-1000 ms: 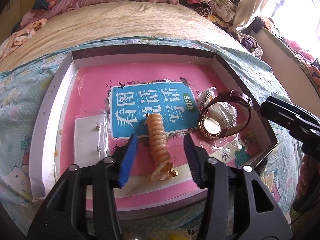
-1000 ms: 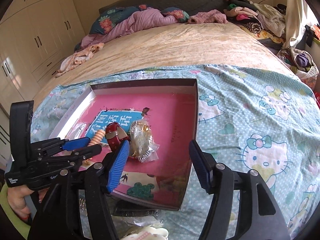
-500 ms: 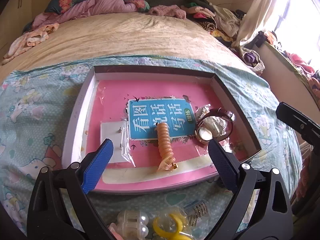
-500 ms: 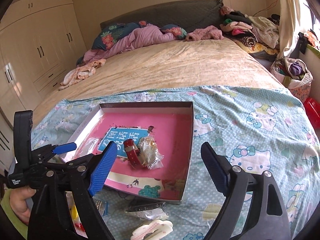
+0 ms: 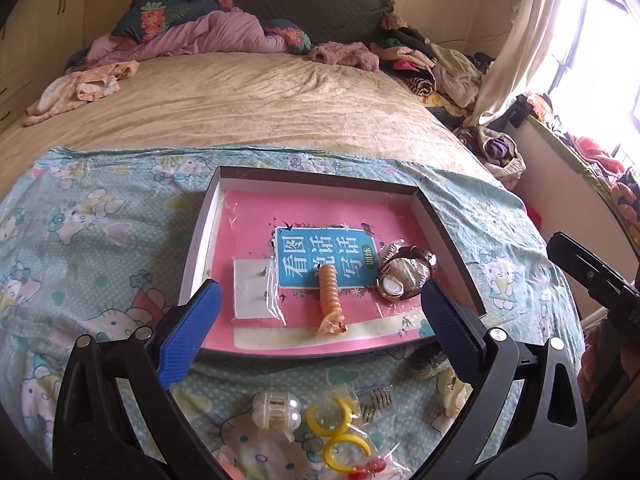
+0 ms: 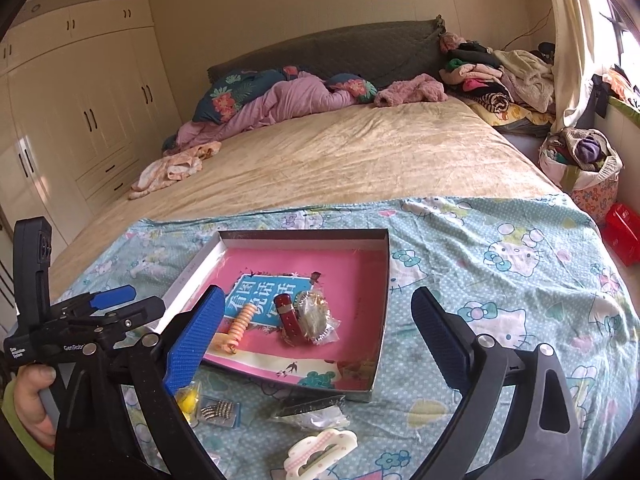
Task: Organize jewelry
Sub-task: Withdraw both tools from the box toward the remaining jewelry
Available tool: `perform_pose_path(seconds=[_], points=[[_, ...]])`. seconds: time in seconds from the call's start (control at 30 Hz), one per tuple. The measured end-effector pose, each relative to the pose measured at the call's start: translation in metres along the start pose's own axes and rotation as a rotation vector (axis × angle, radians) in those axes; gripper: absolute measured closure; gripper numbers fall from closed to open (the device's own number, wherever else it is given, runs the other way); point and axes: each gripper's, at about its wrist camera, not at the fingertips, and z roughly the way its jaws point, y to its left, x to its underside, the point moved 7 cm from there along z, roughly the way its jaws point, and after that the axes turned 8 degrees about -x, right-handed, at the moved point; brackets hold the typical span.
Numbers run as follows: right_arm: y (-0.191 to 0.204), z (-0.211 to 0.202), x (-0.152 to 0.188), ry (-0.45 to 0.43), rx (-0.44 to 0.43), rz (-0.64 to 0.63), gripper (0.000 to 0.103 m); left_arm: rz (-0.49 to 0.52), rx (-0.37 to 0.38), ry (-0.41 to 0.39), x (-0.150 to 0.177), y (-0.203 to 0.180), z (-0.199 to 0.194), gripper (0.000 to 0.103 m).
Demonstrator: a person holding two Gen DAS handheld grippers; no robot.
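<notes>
An open box with a pink lining [image 5: 200, 248] lies on the patterned sheet. In it rest an orange coiled bracelet [image 5: 330, 300], a red-strapped watch [image 5: 404, 276] beside a bagged piece, and a white earring card [image 5: 256, 292]. My left gripper [image 5: 320, 336] hovers above the box's near edge. Its jaws are opening wide and hold nothing. In the right wrist view the box [image 6: 304, 234], bracelet [image 6: 240, 324] and watch [image 6: 290, 316] lie ahead. My right gripper [image 6: 316, 340] is above the box's near side, its jaws opening and empty.
Loose pieces lie on the sheet before the box: a white hair clip [image 5: 276, 408], bagged yellow rings [image 5: 336, 428], a small packet [image 6: 220, 410] and a pink-and-white clip [image 6: 320, 450]. A hand [image 6: 28, 392] holds the left gripper [image 6: 128, 304]. Bedding and clothes are piled at the bed's far end.
Both grippers rose and drew back from the box while their jaws spread wide. The bracelet and watch stay in the box. The loose pieces in front came into view.
</notes>
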Motion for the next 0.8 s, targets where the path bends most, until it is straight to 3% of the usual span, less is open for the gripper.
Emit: perform_pose_path(seconds=[0.8], points=[[0.046, -0.059, -0.01, -0.075, -0.049, -0.099, 0.009, 0.023, -0.048, -0.107, 0.014, 0.007, -0.071, 0.01]])
